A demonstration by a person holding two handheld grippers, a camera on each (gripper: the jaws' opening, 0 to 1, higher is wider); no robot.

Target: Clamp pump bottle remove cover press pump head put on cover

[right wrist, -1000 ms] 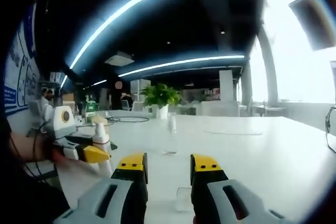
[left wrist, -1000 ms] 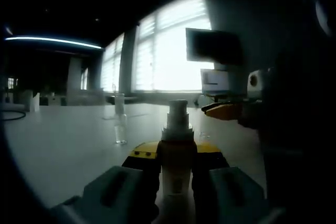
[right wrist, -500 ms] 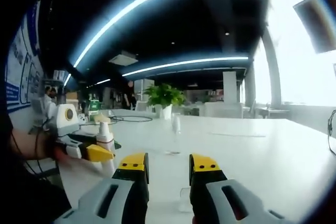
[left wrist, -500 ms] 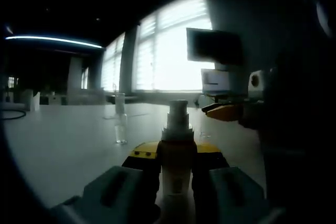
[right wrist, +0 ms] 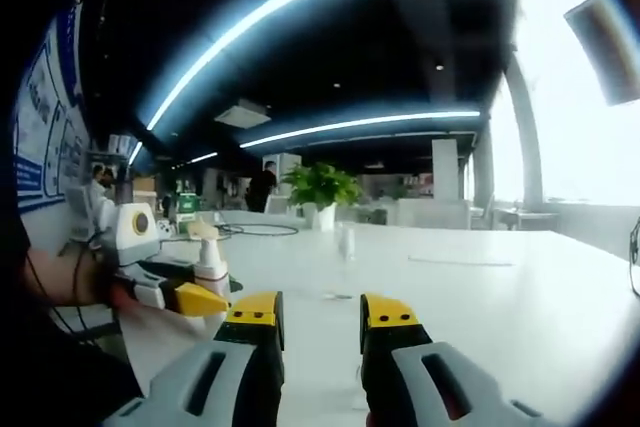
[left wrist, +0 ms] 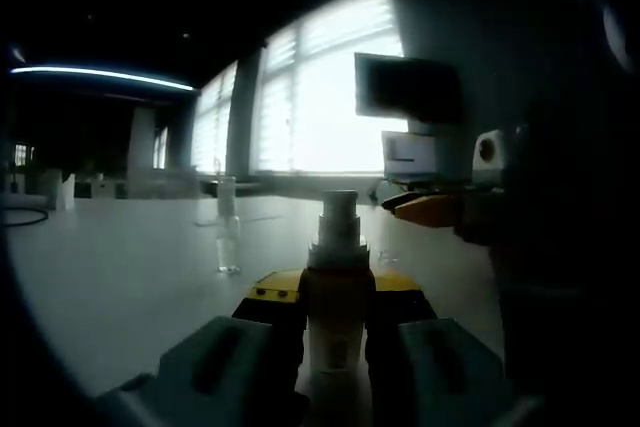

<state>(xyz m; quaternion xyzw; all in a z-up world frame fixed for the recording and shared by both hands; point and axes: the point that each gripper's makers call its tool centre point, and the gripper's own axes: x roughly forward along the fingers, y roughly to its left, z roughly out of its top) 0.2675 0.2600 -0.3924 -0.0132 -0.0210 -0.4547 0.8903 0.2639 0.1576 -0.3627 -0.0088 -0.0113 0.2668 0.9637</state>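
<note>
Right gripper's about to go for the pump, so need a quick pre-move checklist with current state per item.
1. Pump bottle clamped in left gripper: ok, both jaws against its sides.
2. Bottle upright: ok.
3. Cover off, pump head exposed: ok.
4. Right gripper free: ok, jaws apart, nothing between.
5. Right gripper lined up over pump head: not ok, bottle sits off to its left.
6. Clear cover standing on table: ok.

The left claw [left wrist: 336, 322] clamps the pump bottle [left wrist: 338, 287] upright between its yellow-tipped jaws, pump head uncovered. A clear cover [left wrist: 229, 237] stands farther off on the white worktop [left wrist: 120, 287]. The right claw [left wrist: 425, 209] hangs at the right, near the pump head.
</note>
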